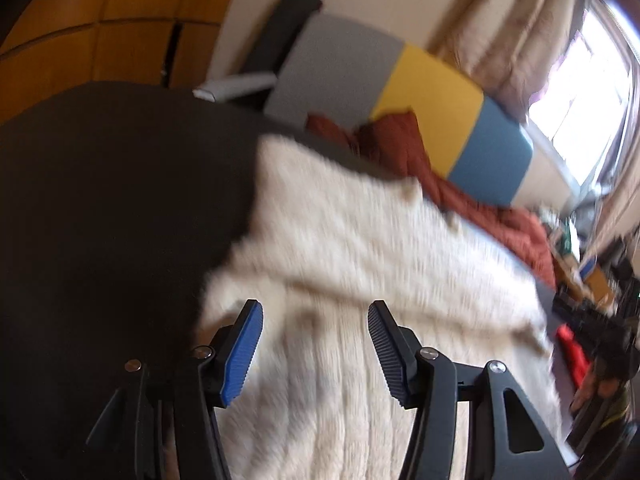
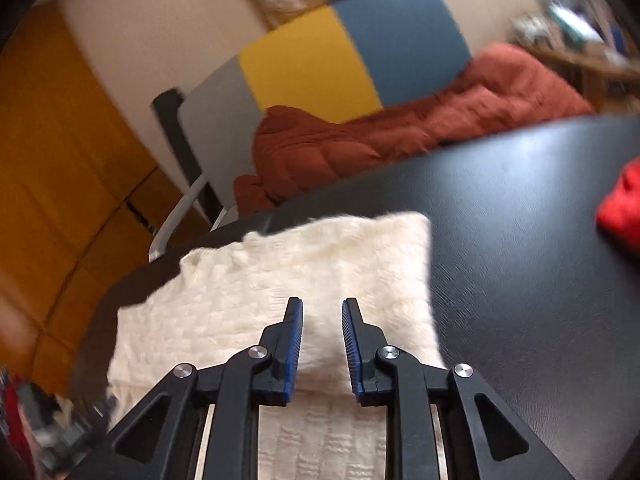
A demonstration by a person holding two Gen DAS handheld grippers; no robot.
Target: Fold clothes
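Black table [image 2: 520, 240], cream sweater [image 2: 304, 264] beneath both parted jaws

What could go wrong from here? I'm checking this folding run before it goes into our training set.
1. Both the left gripper and right gripper are open above the cream knit sweater, holding nothing; closing on the thick knit could pinch several layers and undo the fold.
2. The sweater's far edge lies near the black table rim, so a push could slide it off.
3. The red cloth nearby might get dragged in.
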